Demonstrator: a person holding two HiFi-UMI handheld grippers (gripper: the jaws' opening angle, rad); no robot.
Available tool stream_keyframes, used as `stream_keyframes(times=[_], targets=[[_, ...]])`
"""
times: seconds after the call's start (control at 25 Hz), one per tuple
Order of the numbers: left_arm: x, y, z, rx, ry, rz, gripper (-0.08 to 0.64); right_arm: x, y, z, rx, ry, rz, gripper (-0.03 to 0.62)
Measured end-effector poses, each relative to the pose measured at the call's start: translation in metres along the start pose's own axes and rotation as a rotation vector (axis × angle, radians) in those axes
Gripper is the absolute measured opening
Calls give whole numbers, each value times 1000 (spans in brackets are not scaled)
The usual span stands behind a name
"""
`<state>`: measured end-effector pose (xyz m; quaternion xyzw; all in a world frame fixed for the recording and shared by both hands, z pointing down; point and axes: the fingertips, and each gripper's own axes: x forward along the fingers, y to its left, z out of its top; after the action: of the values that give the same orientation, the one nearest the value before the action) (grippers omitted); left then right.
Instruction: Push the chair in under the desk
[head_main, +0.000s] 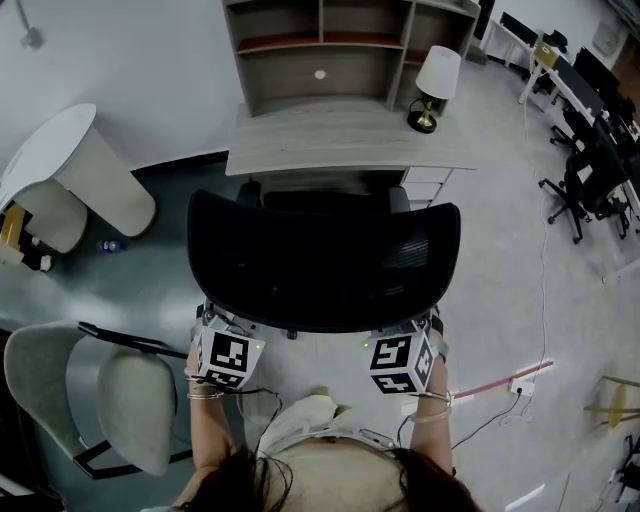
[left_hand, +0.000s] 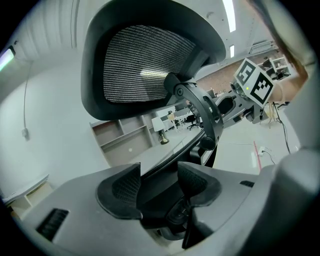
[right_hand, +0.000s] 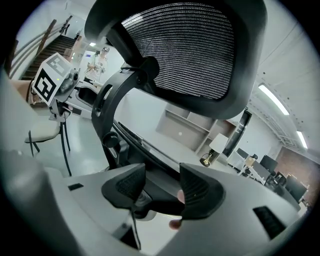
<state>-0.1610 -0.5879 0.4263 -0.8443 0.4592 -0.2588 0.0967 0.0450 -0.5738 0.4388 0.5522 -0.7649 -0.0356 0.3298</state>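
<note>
A black mesh-backed office chair (head_main: 322, 265) faces the grey wooden desk (head_main: 340, 140); its seat front reaches the desk's front edge. Both grippers sit low behind the chair back, one at each lower corner, and only their marker cubes (head_main: 225, 358) (head_main: 400, 362) show in the head view. In the left gripper view, the left gripper (left_hand: 159, 175) has its jaws closed narrowly on a dark edge of the chair, with the mesh back (left_hand: 145, 65) rising above. The right gripper (right_hand: 162, 177) grips a dark chair edge the same way, under the mesh back (right_hand: 190, 50).
A table lamp (head_main: 435, 85) stands on the desk's right end, below a shelf unit (head_main: 320, 50). Drawers (head_main: 430, 185) sit under the desk at right. A pale chair (head_main: 110, 400) and a white table (head_main: 60, 160) are at left. A floor socket (head_main: 520, 383) and other office chairs (head_main: 590, 180) lie at right.
</note>
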Motion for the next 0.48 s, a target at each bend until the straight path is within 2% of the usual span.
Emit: stream_keyframes(times=[0.48], targets=[[-2,0,-1,0,0,-7,229,-2,2,-1,-2,-16,-9,215]])
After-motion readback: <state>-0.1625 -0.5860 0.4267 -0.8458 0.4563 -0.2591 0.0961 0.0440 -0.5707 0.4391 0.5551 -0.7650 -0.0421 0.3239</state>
